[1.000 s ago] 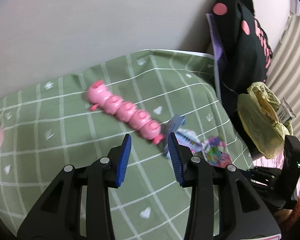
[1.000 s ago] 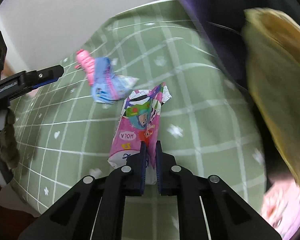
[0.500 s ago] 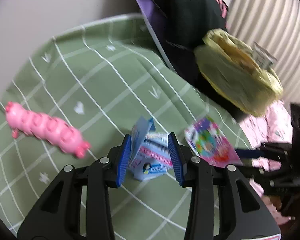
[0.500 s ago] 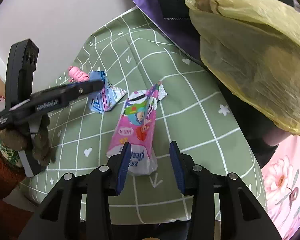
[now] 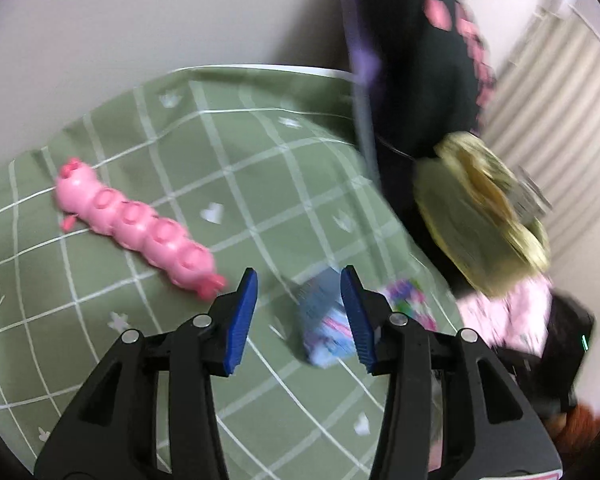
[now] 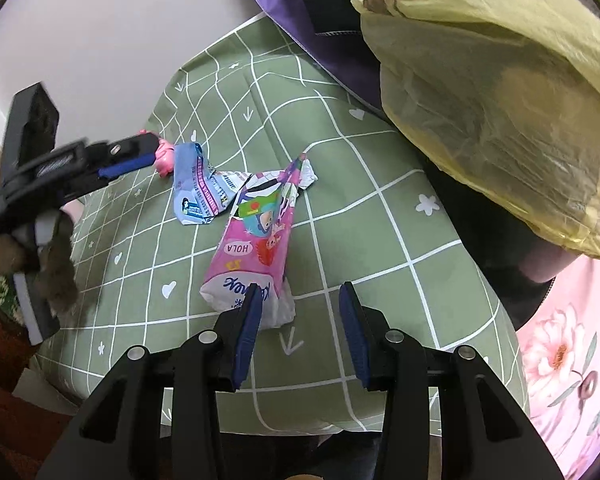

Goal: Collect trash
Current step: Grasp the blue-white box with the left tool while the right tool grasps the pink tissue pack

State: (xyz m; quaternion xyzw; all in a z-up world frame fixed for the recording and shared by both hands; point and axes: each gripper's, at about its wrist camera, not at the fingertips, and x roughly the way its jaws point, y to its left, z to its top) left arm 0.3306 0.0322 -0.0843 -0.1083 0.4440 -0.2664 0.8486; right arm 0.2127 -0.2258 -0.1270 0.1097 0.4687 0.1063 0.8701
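A crumpled blue wrapper (image 5: 324, 320) lies on the green checked cover, between the open jaws of my left gripper (image 5: 298, 316), nearer the right jaw. It also shows in the right wrist view (image 6: 194, 192). A pink tissue pack (image 6: 256, 240) lies beside it; its near end sits just ahead of my right gripper (image 6: 298, 330), by the left jaw. My right gripper is open and empty. The pack's edge shows in the left wrist view (image 5: 406, 300). A yellow plastic bag (image 6: 496, 92) bulges at the right; it also shows in the left wrist view (image 5: 480, 216).
A pink segmented toy (image 5: 140, 228) lies left of the wrapper on the green cover (image 5: 260, 152). A black and purple garment (image 5: 416, 60) stands at the back right. Pink floral fabric (image 6: 568, 360) lies beyond the cover's right edge. A pale wall is behind.
My right gripper opened and let go of the pink tissue pack, which now lies on the cover. My left gripper swung over to the blue wrapper, jaws open around it.
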